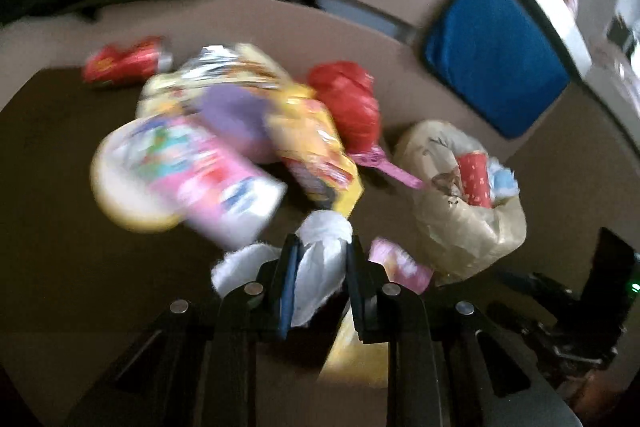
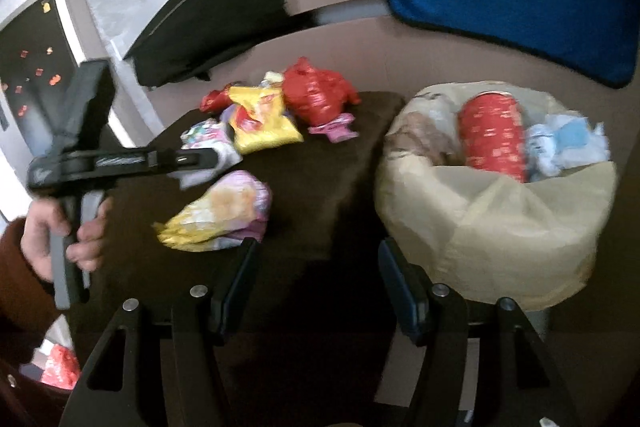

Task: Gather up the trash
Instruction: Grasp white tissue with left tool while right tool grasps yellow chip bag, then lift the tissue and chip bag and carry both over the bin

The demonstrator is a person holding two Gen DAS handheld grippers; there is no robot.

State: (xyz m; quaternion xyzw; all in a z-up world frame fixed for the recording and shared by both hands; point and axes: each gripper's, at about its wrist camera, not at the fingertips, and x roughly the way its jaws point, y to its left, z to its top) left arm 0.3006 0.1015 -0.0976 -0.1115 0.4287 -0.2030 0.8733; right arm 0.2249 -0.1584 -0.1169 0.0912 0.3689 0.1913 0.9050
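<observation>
Dark brown tabletop [image 2: 328, 187] is being shown strewn with wrappers: a yellow snack bag [image 2: 262, 123], a red bag [image 2: 320, 95] and a pink cup [image 1: 192, 175], their print too blurred to be read. A white tissue [image 1: 320, 259] is being clamped by the left gripper [image 1: 322, 267]. The right gripper [image 2: 318, 267] is being held spread with nothing between its jaws beside the lined bin [image 2: 496, 227], where a red can [image 2: 494, 139] is lying.

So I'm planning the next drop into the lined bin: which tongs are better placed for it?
Left. The left tongs are already shut on a white crumpled tissue, ready to carry to the lined bin. The right tongs sit beside the bin but open and empty.
</observation>
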